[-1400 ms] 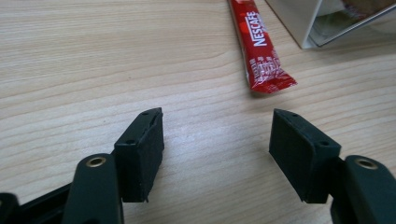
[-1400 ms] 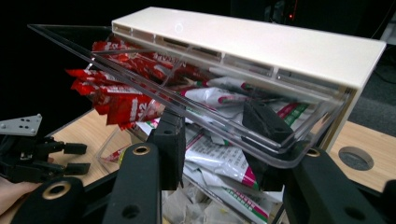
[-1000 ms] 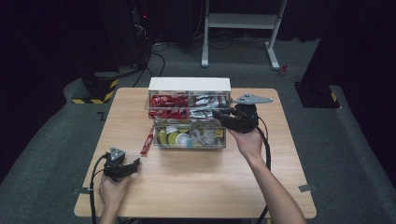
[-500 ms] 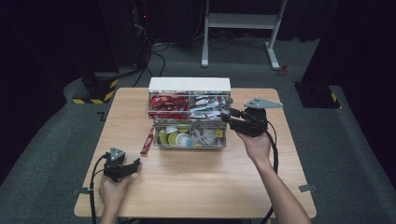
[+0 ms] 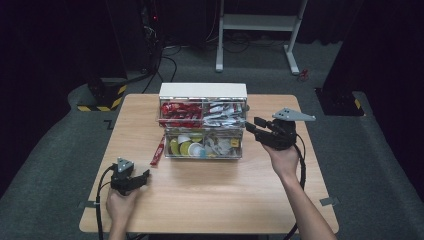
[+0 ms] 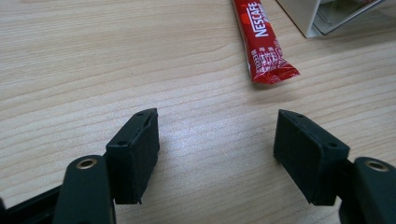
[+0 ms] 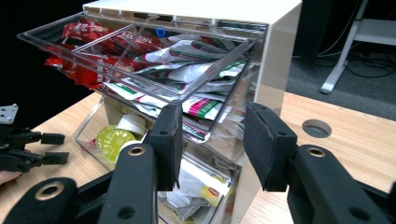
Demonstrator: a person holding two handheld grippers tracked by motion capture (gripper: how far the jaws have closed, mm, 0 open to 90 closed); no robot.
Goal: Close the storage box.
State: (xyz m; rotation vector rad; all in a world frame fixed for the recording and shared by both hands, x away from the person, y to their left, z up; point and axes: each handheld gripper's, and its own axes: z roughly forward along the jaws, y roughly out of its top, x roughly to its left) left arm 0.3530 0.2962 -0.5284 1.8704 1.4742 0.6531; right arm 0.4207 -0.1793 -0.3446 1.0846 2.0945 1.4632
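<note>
Backing off toward three o'clock, the right gripper (image 5: 251, 126) hangs empty, jaws apart, beside the drawer organizer (image 5: 202, 120). At eight o'clock the left gripper (image 5: 141, 176) waits open; next, I'd guess, it reaches for the red Nescafe stick (image 6: 264, 39) lying just left of the organizer.

A light wooden table (image 5: 210, 200) with rounded corners sits at the centre, a round cable hole (image 7: 316, 128) cut into its top. Grey carpet floor (image 5: 370, 165) spreads all around it. At twelve o'clock, a white metal stand (image 5: 257, 22) on two feet, with black cables (image 5: 165, 55) snaking across the carpet just left of it. Yellow-and-black hazard tape (image 5: 112, 97) marks a dark base at ten o'clock, another dark base (image 5: 337, 100) at two o'clock. Beyond that, the room falls into blackness.
</note>
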